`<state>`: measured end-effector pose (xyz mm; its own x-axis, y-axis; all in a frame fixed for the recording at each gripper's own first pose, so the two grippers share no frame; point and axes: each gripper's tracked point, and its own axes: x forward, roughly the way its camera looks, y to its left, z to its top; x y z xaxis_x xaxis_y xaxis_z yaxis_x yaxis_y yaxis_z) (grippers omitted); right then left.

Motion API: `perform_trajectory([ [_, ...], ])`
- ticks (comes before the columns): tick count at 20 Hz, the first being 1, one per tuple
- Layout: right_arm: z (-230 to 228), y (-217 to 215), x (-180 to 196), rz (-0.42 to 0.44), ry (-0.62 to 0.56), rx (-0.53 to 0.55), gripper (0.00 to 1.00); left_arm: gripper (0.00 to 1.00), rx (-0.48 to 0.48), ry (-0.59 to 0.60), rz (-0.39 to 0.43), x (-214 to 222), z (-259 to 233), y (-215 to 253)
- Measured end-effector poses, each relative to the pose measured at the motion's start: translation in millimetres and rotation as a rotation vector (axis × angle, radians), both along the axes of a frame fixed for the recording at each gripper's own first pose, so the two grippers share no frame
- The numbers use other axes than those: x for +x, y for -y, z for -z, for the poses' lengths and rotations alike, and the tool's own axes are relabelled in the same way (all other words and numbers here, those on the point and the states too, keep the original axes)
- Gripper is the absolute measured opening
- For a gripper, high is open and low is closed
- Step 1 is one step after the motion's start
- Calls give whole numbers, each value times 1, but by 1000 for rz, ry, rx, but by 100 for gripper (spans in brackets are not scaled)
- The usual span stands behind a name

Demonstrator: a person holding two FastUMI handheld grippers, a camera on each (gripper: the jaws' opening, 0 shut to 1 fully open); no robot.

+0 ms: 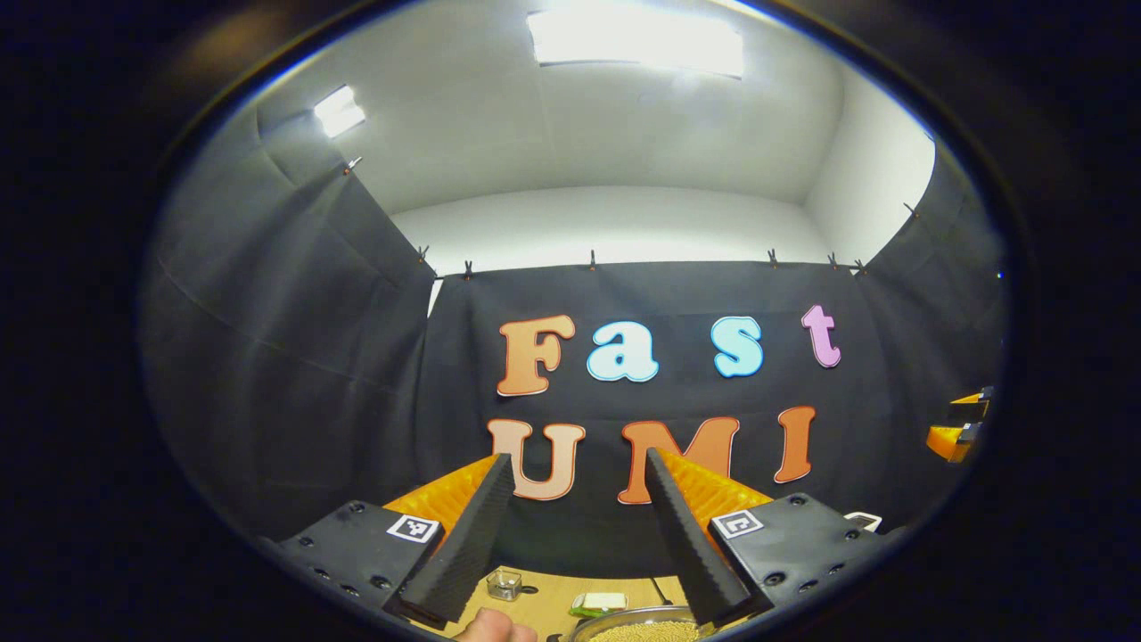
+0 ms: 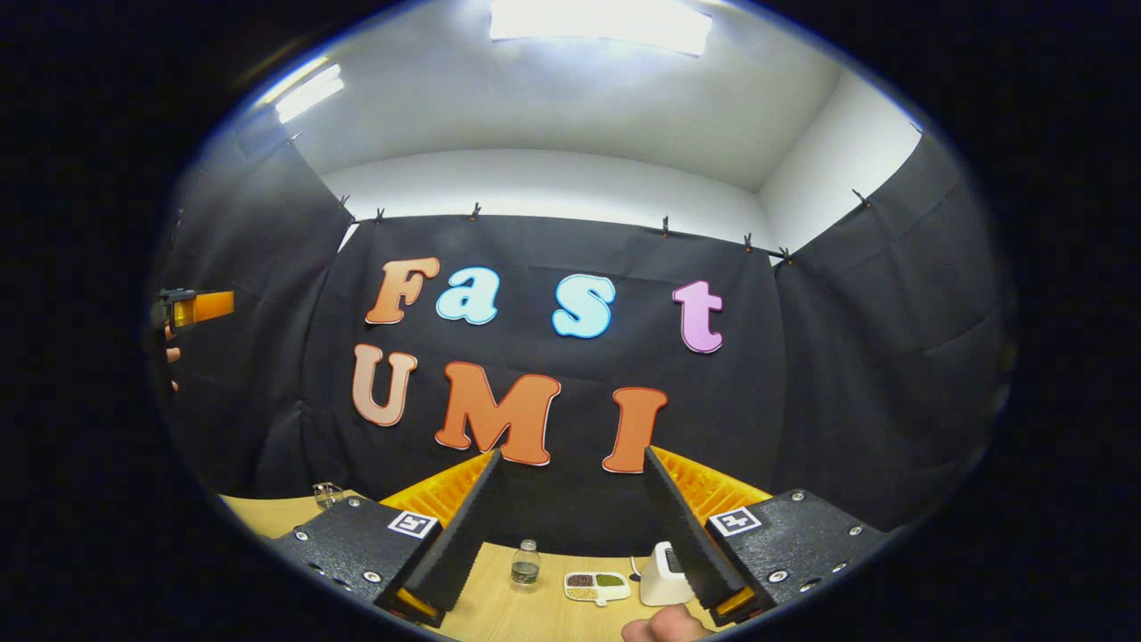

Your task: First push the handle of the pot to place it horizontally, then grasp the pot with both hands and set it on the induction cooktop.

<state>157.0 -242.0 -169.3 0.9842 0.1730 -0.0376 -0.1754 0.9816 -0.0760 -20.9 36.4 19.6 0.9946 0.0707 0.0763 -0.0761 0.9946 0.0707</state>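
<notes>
- The pot point(image 1: 637, 626), if that is what the round glass-rimmed vessel of pale grains at the bottom edge of the left gripper view is, sits on the counter point(image 2: 499, 606) below your raised tools; its handle is out of sight, and the induction cooktop cannot be made out.
- Your left hand-held gripper point(image 1: 579, 535) hangs above it, jaws wide, holding nothing and pointing at the booth wall.
- Your right hand-held gripper point(image 2: 570, 535) is likewise spread wide and empty, aimed over a small bottle point(image 2: 525, 565), a divided dish point(image 2: 596, 586) and a white device point(image 2: 661, 573).
- By this evidence nothing is done: the handle push, the two-handed grasp and the placing all remain.
</notes>
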Motion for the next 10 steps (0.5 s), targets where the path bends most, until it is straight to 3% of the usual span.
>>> perform_trajectory([
  [1, -4, 7, 0, 11, 8, -2, 95, 99, 10, 9, -12, -3, -7, -4],
  [2, -9, 14, 1, 25, 18, -3, 95, 92, 22, 10, -17, -6, -11, -6],
  [3, -15, 19, 3, 34, 30, -2, 95, 92, 36, -5, -36, -10, -8, -14],
  [4, -19, 21, 4, 40, 35, -1, 95, 99, 46, -29, -57, -15, -3, -22],
  [10, -27, 22, -4, 32, 42, 15, 95, 99, 32, -39, -76, -18, -3, -22],
])
